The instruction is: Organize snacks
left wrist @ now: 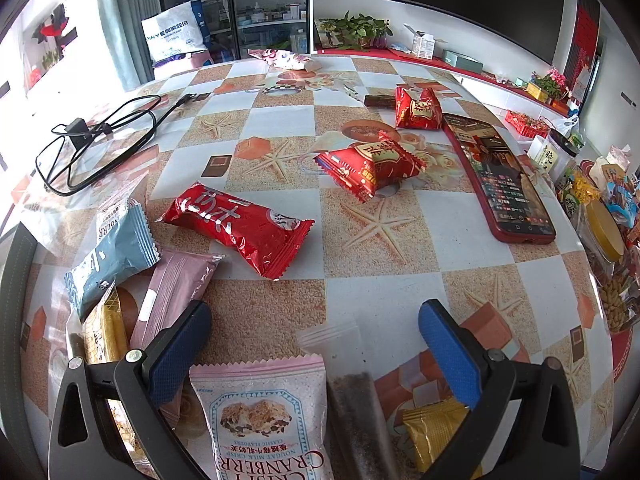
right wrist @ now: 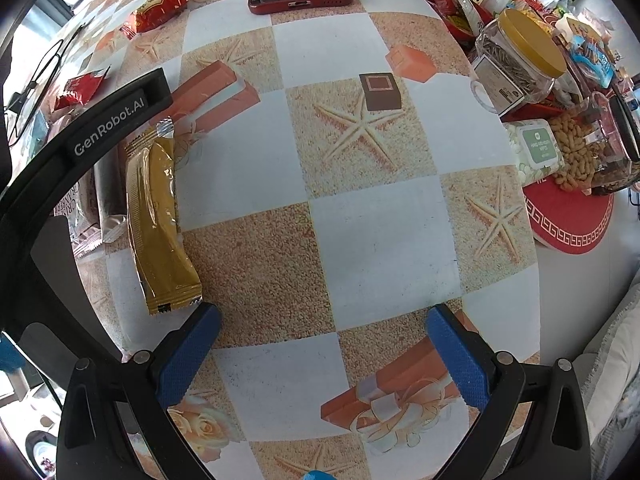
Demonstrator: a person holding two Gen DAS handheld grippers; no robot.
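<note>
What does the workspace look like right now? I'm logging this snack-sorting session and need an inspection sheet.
Surface: table under a checkered starfish-print cover.
Job's things: red snack packs scattered mid-table; pink cranberry nougat bag and gold packet lying flat beside the left gripper.
Clutter: red phone, screen lit; yellow-lidded jar; peanuts.
Grippers: left gripper open, empty, above the nougat bag; right gripper open, empty, over bare cover.
Cables: black cable looped at the far left.
Surroundings: dark TV, glass cabinet, potted plant.
</note>
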